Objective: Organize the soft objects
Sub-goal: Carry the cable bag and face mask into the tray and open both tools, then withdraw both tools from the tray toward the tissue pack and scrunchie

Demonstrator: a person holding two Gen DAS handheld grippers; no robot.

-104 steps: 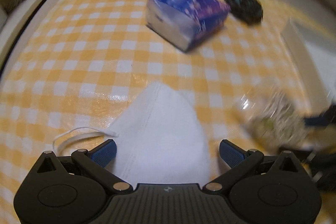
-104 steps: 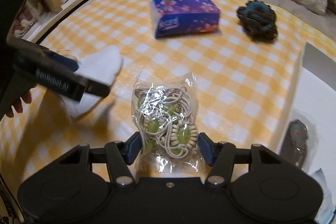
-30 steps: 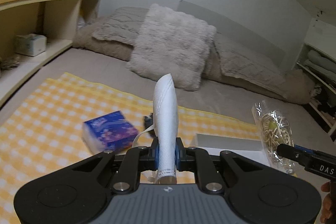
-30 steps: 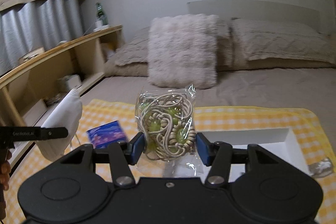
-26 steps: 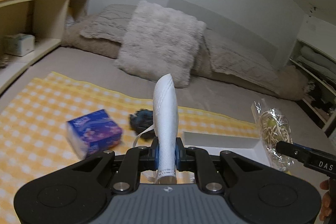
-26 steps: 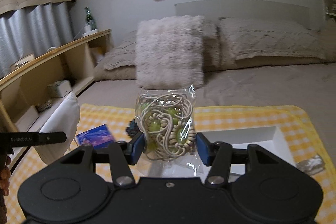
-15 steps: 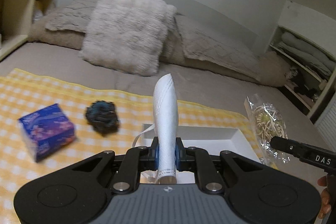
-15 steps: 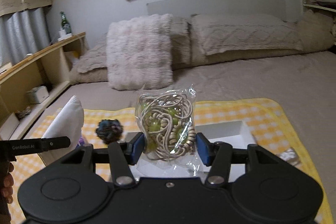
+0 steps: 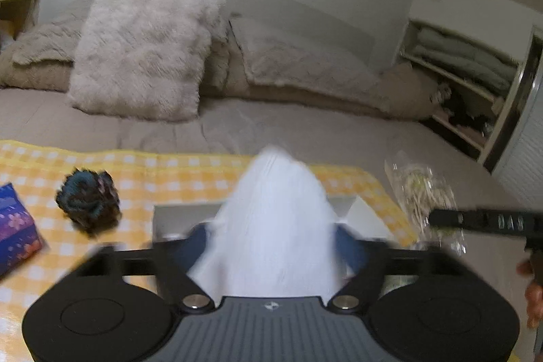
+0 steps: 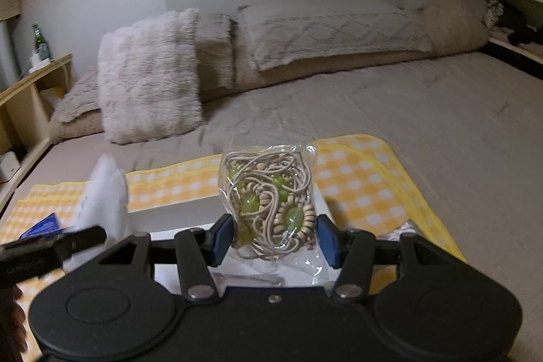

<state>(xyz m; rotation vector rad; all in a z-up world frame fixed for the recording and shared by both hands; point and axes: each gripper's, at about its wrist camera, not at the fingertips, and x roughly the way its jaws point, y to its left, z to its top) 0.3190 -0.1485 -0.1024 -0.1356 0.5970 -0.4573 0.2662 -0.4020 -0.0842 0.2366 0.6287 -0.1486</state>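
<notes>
Left wrist view: left gripper (image 9: 271, 236) jaws have just been opening, white mask (image 9: 275, 219) loose between them, over the white tray (image 9: 183, 216). Drop-off step, I'd say. Right wrist view: right gripper (image 10: 275, 238) clamps the bag of hair ties (image 10: 268, 206) above the tray; next, lower and release.

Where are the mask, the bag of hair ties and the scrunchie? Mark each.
mask (image 9: 275, 226), left wrist view, middle of its white cloth
bag of hair ties (image 10: 269, 202), right wrist view, the coiled ties
scrunchie (image 9: 89, 199), left wrist view, its centre

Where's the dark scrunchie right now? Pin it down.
In the left wrist view, the dark scrunchie lies at left on the yellow checked cloth, between the blue tissue pack and the white tray.
</notes>
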